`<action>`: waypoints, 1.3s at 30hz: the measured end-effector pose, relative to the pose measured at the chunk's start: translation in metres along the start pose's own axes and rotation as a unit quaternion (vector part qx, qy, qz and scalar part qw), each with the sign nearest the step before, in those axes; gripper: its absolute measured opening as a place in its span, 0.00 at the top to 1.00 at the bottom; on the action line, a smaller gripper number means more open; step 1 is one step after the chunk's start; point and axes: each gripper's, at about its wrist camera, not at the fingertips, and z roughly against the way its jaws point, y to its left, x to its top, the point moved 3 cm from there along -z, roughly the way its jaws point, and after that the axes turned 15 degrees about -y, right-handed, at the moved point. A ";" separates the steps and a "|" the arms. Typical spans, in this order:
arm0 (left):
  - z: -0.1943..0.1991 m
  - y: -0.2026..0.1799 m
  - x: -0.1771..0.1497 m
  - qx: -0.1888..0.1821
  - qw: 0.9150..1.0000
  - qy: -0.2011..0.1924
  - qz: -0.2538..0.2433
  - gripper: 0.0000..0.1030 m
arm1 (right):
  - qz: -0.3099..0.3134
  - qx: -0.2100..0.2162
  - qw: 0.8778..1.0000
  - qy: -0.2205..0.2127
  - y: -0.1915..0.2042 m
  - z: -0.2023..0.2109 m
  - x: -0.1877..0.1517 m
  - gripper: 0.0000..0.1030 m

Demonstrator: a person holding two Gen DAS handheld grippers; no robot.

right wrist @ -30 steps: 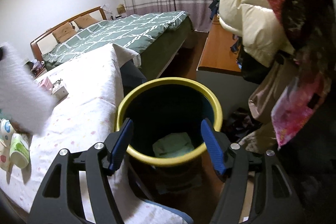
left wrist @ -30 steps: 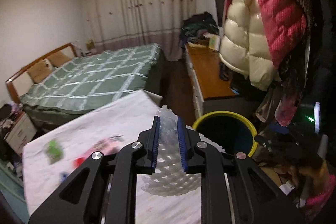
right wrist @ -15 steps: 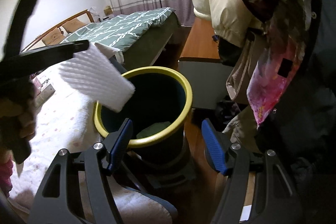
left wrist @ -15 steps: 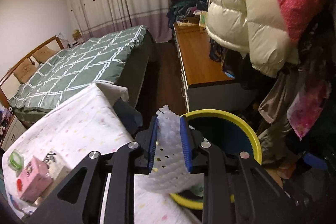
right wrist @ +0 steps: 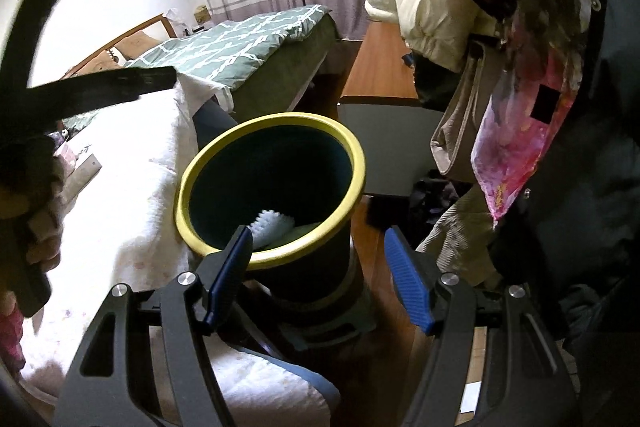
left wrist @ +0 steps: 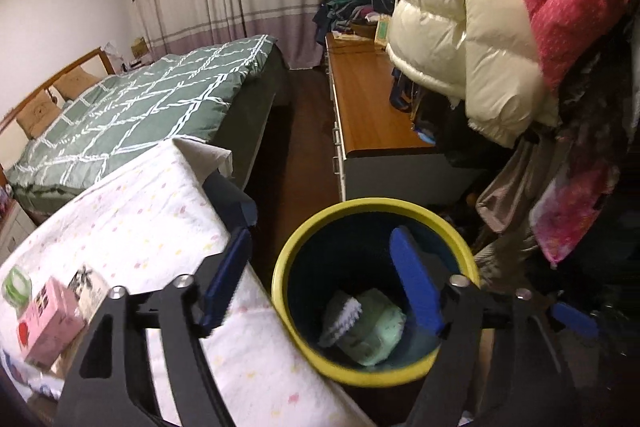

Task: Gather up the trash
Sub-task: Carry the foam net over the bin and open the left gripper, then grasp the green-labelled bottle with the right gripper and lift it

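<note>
A dark bin with a yellow rim [left wrist: 298, 247] [right wrist: 352, 151] stands beside the cloth-covered table [left wrist: 132, 211]. Inside it lies the white foam net [left wrist: 342, 319] [right wrist: 272, 223], on pale green trash [left wrist: 376, 335]. My left gripper [left wrist: 320, 267] hangs over the bin's mouth, its jaws opening, with nothing between them. In the right wrist view the left gripper's black fingers [right wrist: 120, 83] and the hand holding it show at the left edge. My right gripper [right wrist: 320, 255] stands open just before the bin, empty.
On the table's left sit a pink box [left wrist: 48, 323], a small printed box [left wrist: 86, 285] and a green-lidded jar [left wrist: 16, 281]. A green bed [left wrist: 140, 107], a wooden cabinet [left wrist: 368, 107] and hanging jackets [left wrist: 480, 27] [right wrist: 520, 107] surround the bin.
My left gripper carried the foam net from over the table to above the bin and let it go; the net now lies in the bin. The right gripper barely shifted.
</note>
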 end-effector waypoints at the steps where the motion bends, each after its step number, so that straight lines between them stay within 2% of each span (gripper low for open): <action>1: 0.013 0.006 0.000 -0.002 1.000 -0.008 0.007 0.20 | 0.002 0.003 1.000 0.002 0.004 0.000 -0.001 0.37; 3: 0.035 0.017 -0.002 0.000 1.000 -0.016 0.015 0.12 | 0.008 0.008 1.000 0.004 0.011 -0.001 -0.001 0.36; 6: 0.078 0.044 -0.008 0.011 0.999 -0.029 0.031 0.09 | 0.022 0.026 0.999 0.009 0.028 -0.001 -0.003 0.36; 12: 0.165 0.120 -0.026 0.080 0.994 -0.050 0.062 0.05 | 0.051 0.075 0.996 0.016 0.076 -0.001 -0.006 0.36; 16: 0.226 0.174 -0.047 0.148 0.983 -0.066 0.084 0.05 | 0.076 0.127 0.989 0.020 0.121 0.005 -0.008 0.36; 20: 0.281 0.223 -0.074 0.223 0.965 -0.073 0.114 0.05 | 0.110 0.191 0.975 0.028 0.178 0.013 -0.017 0.36; 22: 0.304 0.242 -0.089 0.247 0.957 -0.074 0.133 0.05 | 0.128 0.221 0.966 0.031 0.205 0.020 -0.023 0.36; 27: 0.338 0.267 -0.117 0.282 0.944 -0.069 0.157 0.05 | 0.158 0.310 0.937 0.038 0.266 0.044 -0.037 0.36; 31: 0.354 0.274 -0.131 0.292 0.939 -0.070 0.169 0.05 | 0.178 0.361 0.914 0.047 0.307 0.055 -0.050 0.33; 36: 0.364 0.275 -0.141 0.294 0.937 -0.071 0.174 0.05 | 0.200 0.374 0.903 0.066 0.343 0.044 -0.068 0.33; 39: 0.363 0.276 -0.141 0.293 0.938 -0.071 0.173 0.05 | 0.210 0.362 0.905 0.074 0.354 0.030 -0.074 0.33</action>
